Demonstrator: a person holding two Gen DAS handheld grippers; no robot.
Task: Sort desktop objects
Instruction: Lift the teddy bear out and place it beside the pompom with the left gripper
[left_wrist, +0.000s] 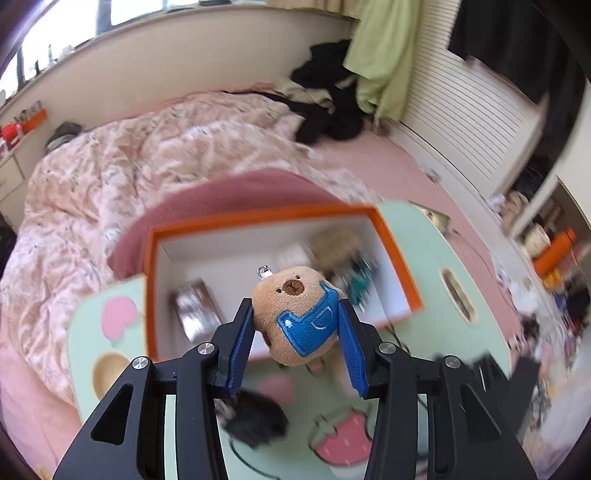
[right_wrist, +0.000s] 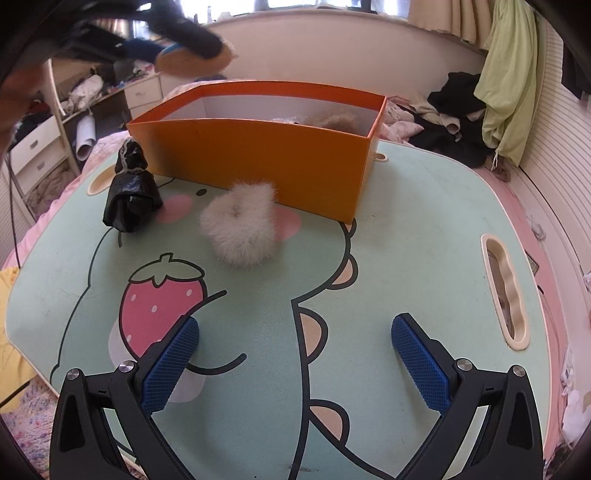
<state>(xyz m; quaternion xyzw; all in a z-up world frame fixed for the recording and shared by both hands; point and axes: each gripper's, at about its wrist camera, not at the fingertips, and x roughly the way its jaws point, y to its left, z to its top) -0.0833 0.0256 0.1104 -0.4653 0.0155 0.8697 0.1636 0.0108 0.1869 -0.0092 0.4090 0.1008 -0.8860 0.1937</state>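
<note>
Blue-padded, the left gripper (left_wrist: 297, 314) clamps a small plush bear (left_wrist: 299, 314) above the orange box (left_wrist: 266, 218), while the right gripper (right_wrist: 295, 354) hangs wide open and empty over the green table (right_wrist: 406, 240).

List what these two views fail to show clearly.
- Box contents, left wrist view: motion blur smears them; only a brown shape and a teal one show.
- Box contents, right wrist view: the near wall hides all but a tan fuzzy top.
- Plush, right wrist view: blurred, half covered by the left gripper.
- Black bundle, left wrist view: blurred, partly behind the left gripper.
</note>
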